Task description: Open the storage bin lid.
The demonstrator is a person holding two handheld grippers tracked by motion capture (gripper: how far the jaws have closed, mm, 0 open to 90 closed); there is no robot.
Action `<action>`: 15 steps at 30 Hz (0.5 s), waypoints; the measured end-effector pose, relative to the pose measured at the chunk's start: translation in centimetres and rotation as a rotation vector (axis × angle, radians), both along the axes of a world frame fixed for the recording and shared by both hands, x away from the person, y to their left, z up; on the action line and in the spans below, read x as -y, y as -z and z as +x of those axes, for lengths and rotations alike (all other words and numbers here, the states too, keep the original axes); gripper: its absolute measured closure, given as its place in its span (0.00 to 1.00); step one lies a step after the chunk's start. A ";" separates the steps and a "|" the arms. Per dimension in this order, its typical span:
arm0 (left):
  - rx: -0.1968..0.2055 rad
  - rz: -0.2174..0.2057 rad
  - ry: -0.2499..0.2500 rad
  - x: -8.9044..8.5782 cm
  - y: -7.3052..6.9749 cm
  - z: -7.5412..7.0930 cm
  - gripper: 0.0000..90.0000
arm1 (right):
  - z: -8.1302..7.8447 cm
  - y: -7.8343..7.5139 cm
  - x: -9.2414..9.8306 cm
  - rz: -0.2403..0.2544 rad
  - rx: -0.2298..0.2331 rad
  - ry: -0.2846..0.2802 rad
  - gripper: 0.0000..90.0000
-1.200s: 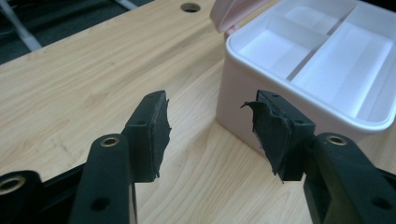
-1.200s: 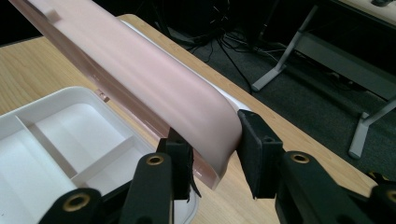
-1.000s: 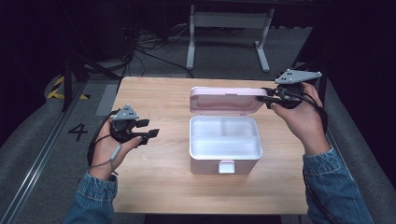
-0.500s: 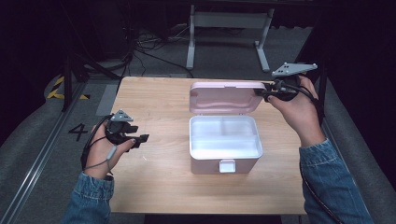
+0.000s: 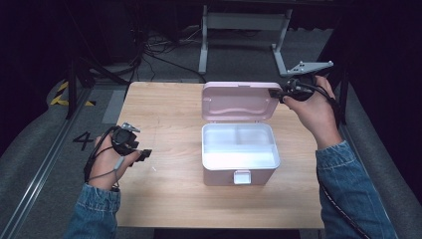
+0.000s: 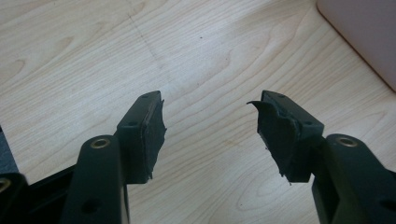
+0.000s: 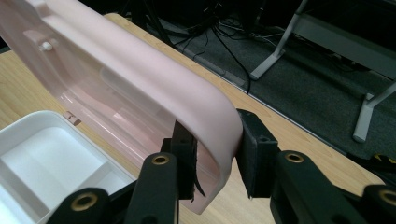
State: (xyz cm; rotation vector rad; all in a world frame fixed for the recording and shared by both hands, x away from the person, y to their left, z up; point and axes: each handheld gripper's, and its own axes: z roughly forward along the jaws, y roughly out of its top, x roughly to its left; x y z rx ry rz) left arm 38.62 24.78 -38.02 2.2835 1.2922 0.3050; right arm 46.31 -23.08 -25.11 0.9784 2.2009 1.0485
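Pink lunch box [image 5: 240, 158] sits a little right of the table's [image 5: 164, 119] centre, latch tab facing the near edge; white divided tray inside is empty. Its lid [image 5: 242, 101] stands raised on the far side, near upright.

Risks, as judged: the right gripper [image 7: 215, 161] clamps only the lid's rounded top right corner, one pad inside, one outside. A corner hold on smooth curved plastic could slide off, and the lid would then drop shut or flop back. Pushing the lid farther back could strain the hinge or tip and drag the light box, since nothing pins the base down.

Pose: right hand [image 5: 312, 107] raised over the far right of the table, gripper pointing left at the lid. Left hand [image 5: 107, 162] low near the left edge, well apart from the box; left gripper [image 6: 210, 135] has just been opening, jaws spread, nothing between them, bare wood below.
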 end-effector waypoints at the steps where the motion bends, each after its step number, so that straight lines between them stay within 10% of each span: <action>1: 0.000 0.004 -0.003 0.1 0.0 0.0 0.46 | 0.1 0.0 0.0 -0.002 -0.001 0.003 0.78; 15: 0.003 -0.010 0.007 0.2 -0.1 -0.2 0.46 | 2.2 0.4 -0.6 -0.004 -0.009 0.057 0.75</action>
